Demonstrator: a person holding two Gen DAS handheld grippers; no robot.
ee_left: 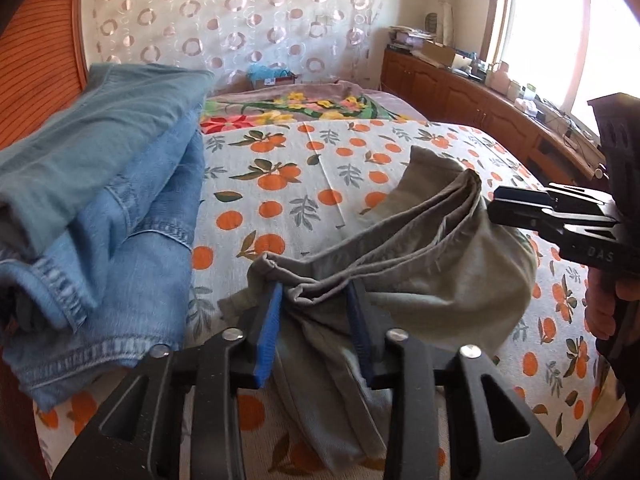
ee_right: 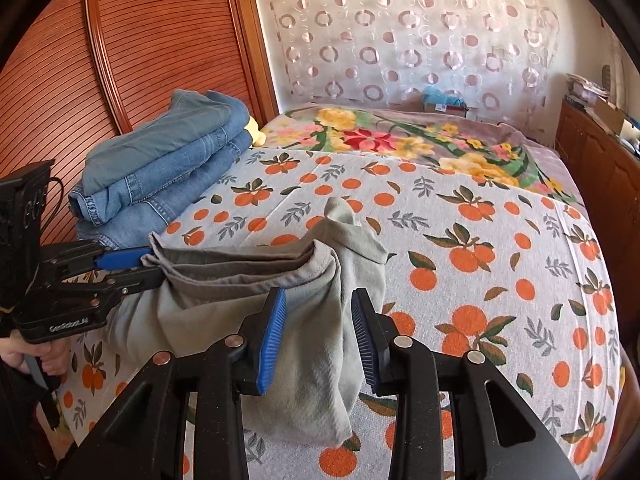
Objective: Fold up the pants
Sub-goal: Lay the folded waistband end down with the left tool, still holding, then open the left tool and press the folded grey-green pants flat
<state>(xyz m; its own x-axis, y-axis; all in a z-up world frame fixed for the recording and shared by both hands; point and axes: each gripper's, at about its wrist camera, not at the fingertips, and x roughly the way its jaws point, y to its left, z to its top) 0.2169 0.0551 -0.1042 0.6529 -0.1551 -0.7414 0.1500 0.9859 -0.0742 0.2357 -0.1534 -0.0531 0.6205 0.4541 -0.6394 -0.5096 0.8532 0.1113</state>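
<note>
With both of your tongs over the near edge of the bed [ee_right: 500, 240], the grey pants [ee_right: 304, 320] sit bunched between and just ahead of them.

Left tongs [ee_left: 316, 292]: jaws parted, blue pads [ee_left: 268, 328] not pressing; folded hem of the pants lies in the gap, cloth touching the left pad only. In the right wrist view the tips sit at the pants' left corner; can't tell contact there.

Right tongs [ee_right: 318, 312]: jaws apart, a hanging fold of the pants between them, clear gap to the right pad. No grip. In the left wrist view they [ee_left: 496, 206] are just beside the right end of the pants; your hand [ee_left: 604, 304] is on the handle.

Pants rest on the orange-print sheet [ee_left: 320, 168], one grey flap sticking up beyond the tongs.

Further out, left of the left tongs: stack of folded jeans [ee_right: 168, 168] against the slatted wooden panel [ee_right: 160, 40]. Beyond that, floral blanket [ee_right: 400, 136], then the circle-patterned curtain [ee_right: 400, 40].
</note>
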